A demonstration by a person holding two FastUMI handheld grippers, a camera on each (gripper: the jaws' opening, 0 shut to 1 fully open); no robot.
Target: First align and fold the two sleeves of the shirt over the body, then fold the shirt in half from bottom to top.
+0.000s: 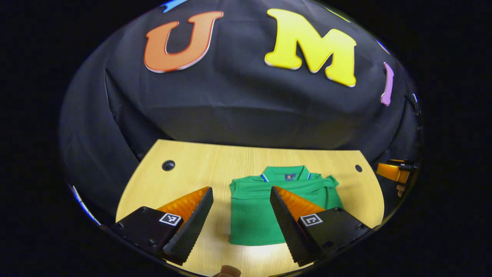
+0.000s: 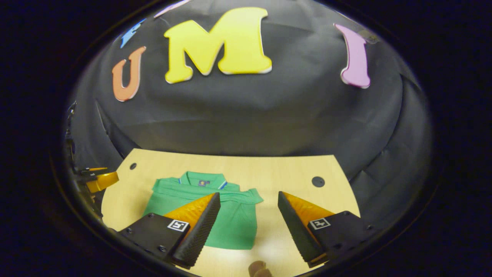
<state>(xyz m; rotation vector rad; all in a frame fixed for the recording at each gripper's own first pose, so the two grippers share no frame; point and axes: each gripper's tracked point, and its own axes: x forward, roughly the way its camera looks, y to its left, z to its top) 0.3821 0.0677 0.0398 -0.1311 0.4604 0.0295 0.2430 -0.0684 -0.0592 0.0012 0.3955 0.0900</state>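
A green polo shirt (image 1: 253, 207) lies flat on the wooden table (image 1: 200, 169), collar toward the far wall, with both sleeves folded in over the body. My left gripper (image 1: 240, 209) hovers open above the shirt's near left part, nothing between its fingers. In the right gripper view the same shirt (image 2: 230, 219) sits left of centre, and my right gripper (image 2: 249, 213) stands open over its near right edge, holding nothing. The other gripper shows at the far right edge (image 1: 394, 171) and at the far left edge (image 2: 100, 180).
The table has round cable holes at its back corners (image 1: 168, 165) (image 1: 358, 168) (image 2: 318, 181). Bare tabletop (image 2: 300, 169) lies on either side of the shirt. Black cloth wall stands right behind the table. A fingertip (image 1: 226, 271) shows at the bottom edge.
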